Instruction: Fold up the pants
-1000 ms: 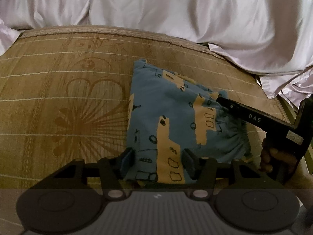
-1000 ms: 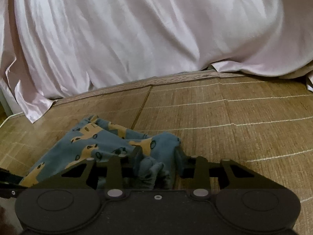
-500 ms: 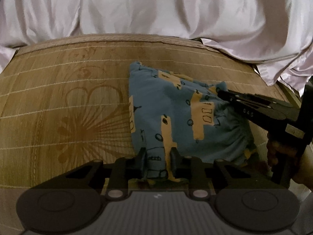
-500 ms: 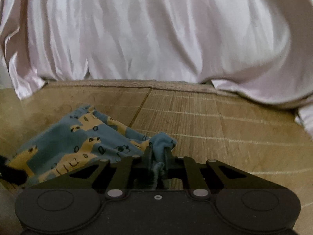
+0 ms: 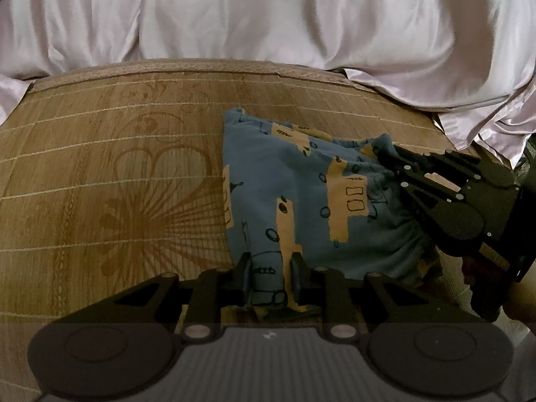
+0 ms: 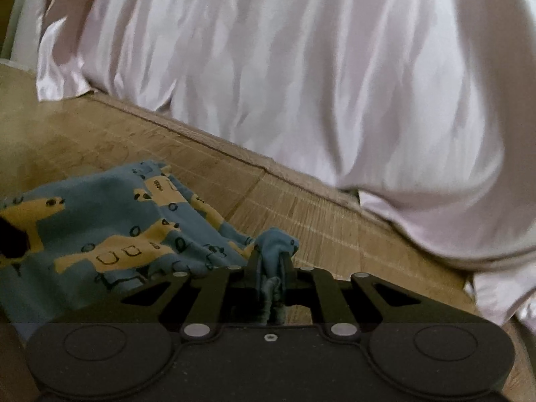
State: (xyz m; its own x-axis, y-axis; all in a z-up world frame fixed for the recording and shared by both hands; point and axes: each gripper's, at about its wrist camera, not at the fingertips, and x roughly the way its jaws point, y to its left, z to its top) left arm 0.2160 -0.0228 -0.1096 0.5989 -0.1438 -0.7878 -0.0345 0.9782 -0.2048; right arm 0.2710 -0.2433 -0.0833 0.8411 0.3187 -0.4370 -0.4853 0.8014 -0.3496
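The blue pants (image 5: 294,187) with yellow vehicle prints lie folded on the bamboo mat (image 5: 110,174). My left gripper (image 5: 270,273) is shut on their near left corner. In the left wrist view the right gripper (image 5: 385,154) comes in from the right and clamps the far right corner. The right wrist view shows the right gripper (image 6: 270,269) shut on a bunched fold of the pants (image 6: 100,221), with the cloth lifted and spreading away to the left. A hand (image 5: 485,288) holds the right tool.
A pale satin quilt (image 5: 268,20) is heaped along the far edge of the mat and spills over at the right (image 6: 335,83). Bare mat with a brown flower pattern (image 5: 144,214) spreads to the left of the pants.
Both grippers shut on the pants over the last second. The right gripper then swung left and lifted its corner, and the left view rose slightly.
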